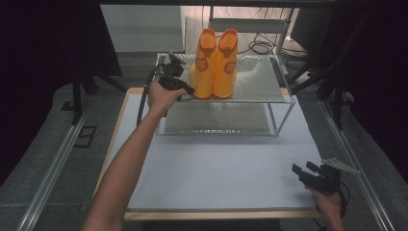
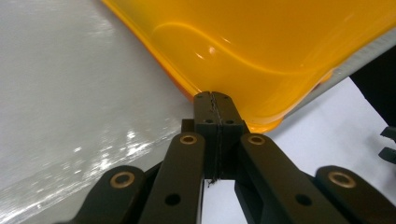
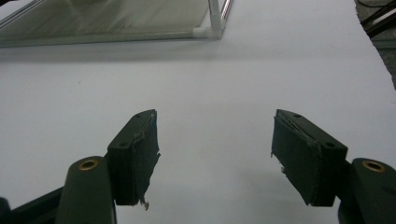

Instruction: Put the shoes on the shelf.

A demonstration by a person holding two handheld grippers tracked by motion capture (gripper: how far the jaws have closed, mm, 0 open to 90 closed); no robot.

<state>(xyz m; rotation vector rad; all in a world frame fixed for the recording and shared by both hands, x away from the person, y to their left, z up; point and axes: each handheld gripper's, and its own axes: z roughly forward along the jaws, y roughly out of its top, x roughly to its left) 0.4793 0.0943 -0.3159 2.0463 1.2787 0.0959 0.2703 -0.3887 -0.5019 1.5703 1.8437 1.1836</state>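
Your pair of orange boots [image 1: 215,65] stands upright on the top shelf of the rack [image 1: 269,84], so placing looks done. Your left gripper [image 1: 185,88] rests against the left boot, jaws pressed together. Your right gripper [image 1: 303,169] waits near the table [image 1: 216,168] edge, jaws apart.

Two upright orange boots [image 1: 215,65] side by side on rack's [image 1: 262,86] top shelf

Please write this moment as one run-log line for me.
left gripper: shut, tips at the nearer glossy orange rubber boot | boot pair: upright on metal shelf rack | right gripper: open, empty, over white table
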